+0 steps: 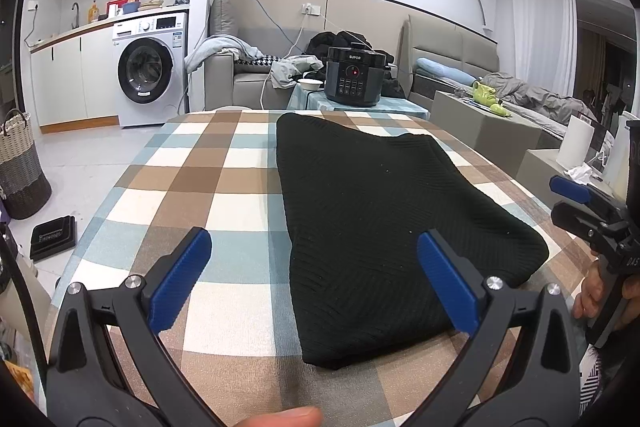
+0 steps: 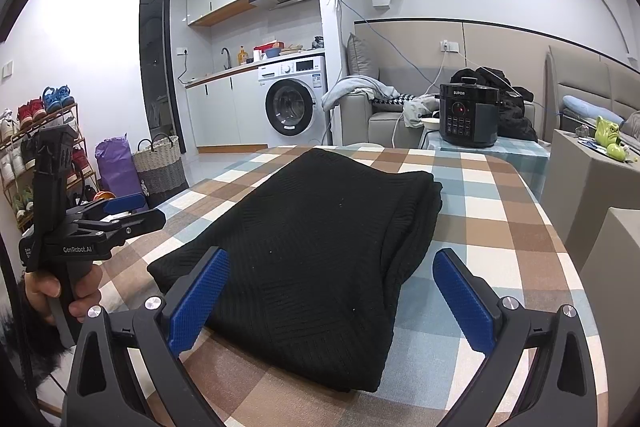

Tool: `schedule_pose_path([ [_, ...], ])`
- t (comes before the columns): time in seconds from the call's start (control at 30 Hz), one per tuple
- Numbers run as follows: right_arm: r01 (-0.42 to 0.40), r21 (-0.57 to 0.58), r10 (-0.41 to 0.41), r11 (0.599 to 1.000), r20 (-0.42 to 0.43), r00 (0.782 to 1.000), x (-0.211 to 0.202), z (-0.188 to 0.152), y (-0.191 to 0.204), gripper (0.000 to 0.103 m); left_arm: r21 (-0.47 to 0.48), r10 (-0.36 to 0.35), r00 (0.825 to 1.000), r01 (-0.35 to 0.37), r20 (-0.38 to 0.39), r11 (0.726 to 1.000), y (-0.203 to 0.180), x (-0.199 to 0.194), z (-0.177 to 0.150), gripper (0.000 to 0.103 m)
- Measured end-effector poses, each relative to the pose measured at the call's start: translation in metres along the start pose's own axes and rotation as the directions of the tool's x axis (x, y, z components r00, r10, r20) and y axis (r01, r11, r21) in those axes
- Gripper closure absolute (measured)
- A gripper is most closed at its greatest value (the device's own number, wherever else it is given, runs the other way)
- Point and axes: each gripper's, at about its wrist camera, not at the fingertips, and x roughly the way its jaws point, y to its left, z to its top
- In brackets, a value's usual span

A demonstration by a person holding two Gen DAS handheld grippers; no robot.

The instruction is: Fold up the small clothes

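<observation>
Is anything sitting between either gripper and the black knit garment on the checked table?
Nothing visible does. The black knit garment lies folded flat on the checked tablecloth, with only bare cloth around it. The left gripper and right gripper are both open and empty at its near edge. The pressure cooker stands on a separate table behind.

Black grippers, ribbed blue fingers [image 1: 182,281], silver screws, white "GenRobot.AI" lettering.
</observation>
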Motion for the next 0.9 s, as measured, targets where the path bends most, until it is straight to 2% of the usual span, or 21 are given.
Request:
schedule_pose_path([
  [0.9, 0.0, 0.0, 0.0, 1.0, -0.001, 1.0, 0.0001, -0.0001, 0.0007, 0.0, 0.0, 0.004, 1.0, -0.004, 0.005, 1.0, 0.0007, -0.0013, -0.0005, 0.001],
])
